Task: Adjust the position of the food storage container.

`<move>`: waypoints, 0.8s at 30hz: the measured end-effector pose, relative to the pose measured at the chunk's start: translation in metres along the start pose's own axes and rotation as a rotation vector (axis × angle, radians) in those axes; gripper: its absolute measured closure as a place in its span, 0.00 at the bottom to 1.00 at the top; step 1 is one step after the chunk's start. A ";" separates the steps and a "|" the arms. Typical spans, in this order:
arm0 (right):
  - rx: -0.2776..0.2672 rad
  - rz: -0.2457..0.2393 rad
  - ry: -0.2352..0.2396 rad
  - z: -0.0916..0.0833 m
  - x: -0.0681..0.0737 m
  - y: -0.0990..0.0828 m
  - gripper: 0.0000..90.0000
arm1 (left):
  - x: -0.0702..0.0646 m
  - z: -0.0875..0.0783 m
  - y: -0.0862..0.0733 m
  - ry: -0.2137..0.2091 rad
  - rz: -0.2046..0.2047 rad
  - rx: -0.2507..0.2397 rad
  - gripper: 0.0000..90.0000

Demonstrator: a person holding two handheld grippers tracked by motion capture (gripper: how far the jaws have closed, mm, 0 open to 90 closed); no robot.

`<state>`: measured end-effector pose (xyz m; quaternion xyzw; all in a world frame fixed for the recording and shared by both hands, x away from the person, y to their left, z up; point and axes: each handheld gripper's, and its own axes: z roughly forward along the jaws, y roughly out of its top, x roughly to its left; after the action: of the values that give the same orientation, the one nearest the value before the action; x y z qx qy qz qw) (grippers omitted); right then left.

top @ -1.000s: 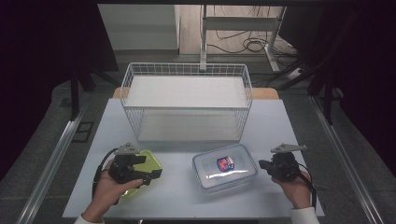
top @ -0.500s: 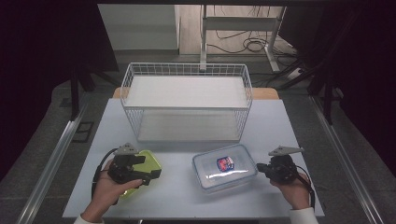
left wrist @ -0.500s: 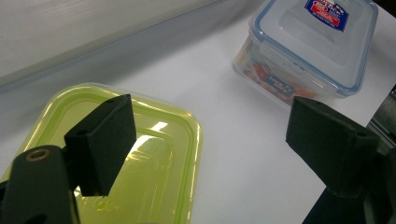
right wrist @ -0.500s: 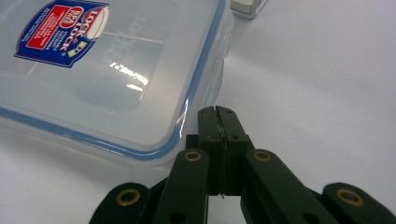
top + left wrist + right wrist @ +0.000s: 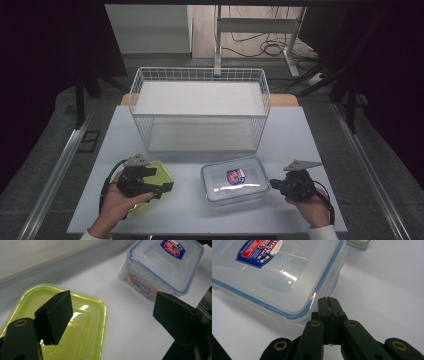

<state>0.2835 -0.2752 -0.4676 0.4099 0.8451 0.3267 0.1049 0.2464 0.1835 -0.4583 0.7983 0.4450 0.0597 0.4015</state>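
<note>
My left tongs gape wide over the green lid at seven o'clock; my right tongs, pinched empty, touch the clear box at six o'clock and may shove it across the worktop.

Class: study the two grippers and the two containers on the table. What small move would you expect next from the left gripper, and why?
Probably lowering the open left gripper onto the green lid. One of its fingers sits over the lid, the other beyond its edge, gripping nothing. The right gripper is shut beside the clear container.
</note>
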 end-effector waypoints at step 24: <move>0.015 -0.074 0.076 0.009 0.029 0.008 0.98 | 0.005 -0.005 0.000 -0.005 -0.015 -0.014 0.18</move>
<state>0.2742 -0.2457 -0.4664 0.3663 0.8655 0.3318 0.0818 0.2469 0.1901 -0.4565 0.7920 0.4497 0.0579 0.4088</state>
